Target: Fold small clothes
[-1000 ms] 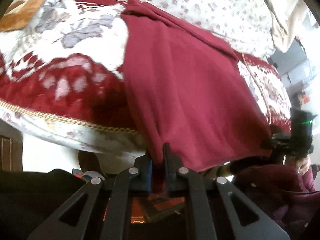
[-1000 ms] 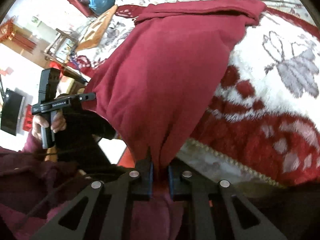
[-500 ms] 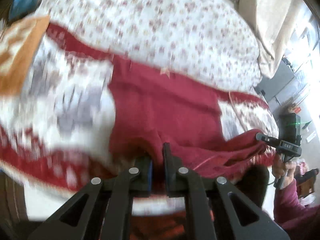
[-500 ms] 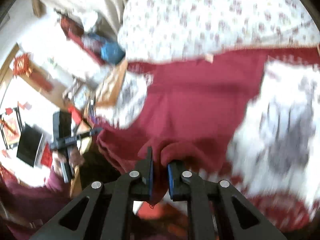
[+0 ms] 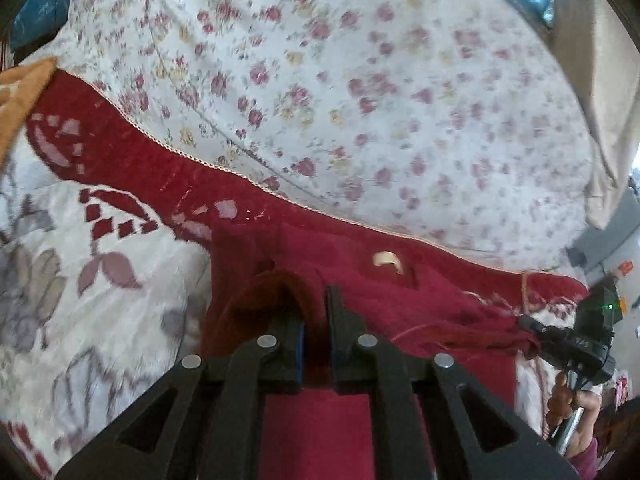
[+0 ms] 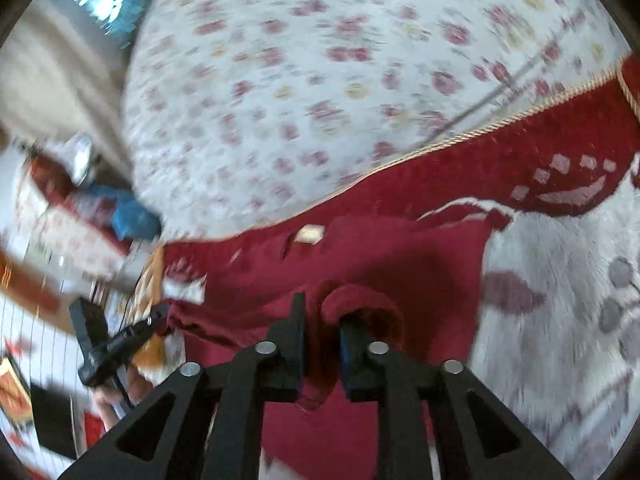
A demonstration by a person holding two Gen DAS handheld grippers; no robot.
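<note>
A dark red garment [image 5: 400,300] lies on the bed, its lower part doubled over toward the collar with the tan label [image 5: 386,259]. My left gripper [image 5: 314,304] is shut on a bunched fold of the hem, and its jaws are just starting to open. My right gripper [image 6: 322,312] is opening. The garment [image 6: 400,264] still sits between its pads and drapes over the right finger. Each view shows the other gripper at the fold's far end: the right gripper [image 5: 528,325] and the left gripper [image 6: 162,312].
The garment rests on a red and white patterned blanket [image 5: 80,240] over a floral sheet [image 5: 360,100]. An orange cushion [image 5: 16,92] lies at the blanket's left end. Beyond the bed are a blue bag [image 6: 132,216], furniture and a curtain.
Both grippers carried the hem from the bed's near edge up and forward over the garment, folding it toward the collar. The gap between the right jaws has widened.
</note>
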